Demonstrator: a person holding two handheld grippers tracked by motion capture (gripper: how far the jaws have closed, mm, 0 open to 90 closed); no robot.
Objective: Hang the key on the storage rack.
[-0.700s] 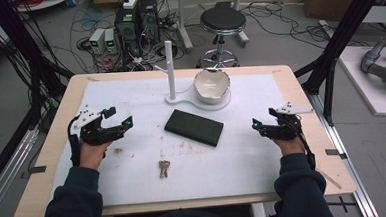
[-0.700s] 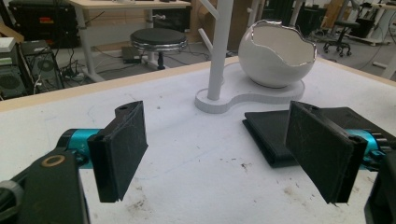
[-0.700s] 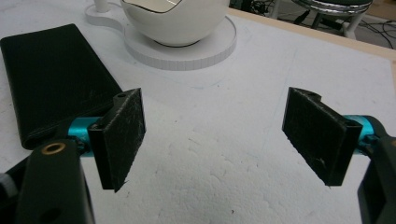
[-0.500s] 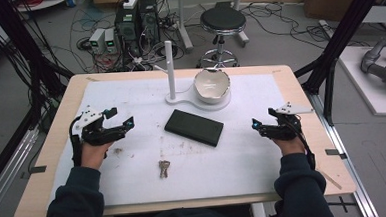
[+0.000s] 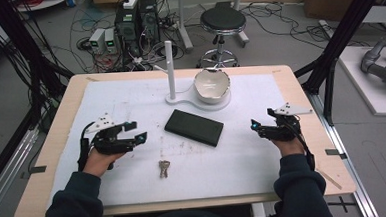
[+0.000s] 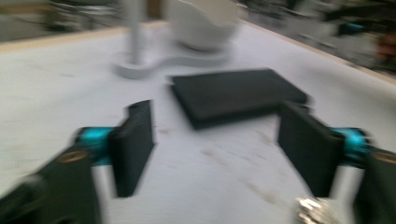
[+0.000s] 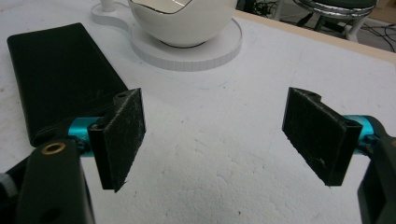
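A flat black case [image 5: 194, 127] lies at the middle of the white mat. Nearer me, a small bunch of keys [image 5: 163, 168] rests on the mat. Left of the case, my left gripper [image 5: 138, 130] stands open above the mat, its jaws pointing at the case. The blurred left gripper view has its empty jaws [image 6: 215, 144] wide apart, the case [image 6: 238, 95] ahead and the keys [image 6: 317, 210] at the lower right. My right gripper [image 5: 255, 127] is open to the right of the case. Nothing sits between its jaws [image 7: 215, 135], and the case [image 7: 56, 70] lies off to their left.
A white bowl [image 5: 211, 83] sits on a white stand base [image 5: 201, 104] with an upright post [image 5: 169, 69] behind the case. The bowl [image 7: 182, 18] is ahead of the right gripper. The wooden table edge [image 5: 186, 205] runs near me. A stool [image 5: 222, 22] stands beyond the table.
My left gripper has shifted a little to the right, toward the case and keys; its view is motion-blurred. The right gripper has stayed put.
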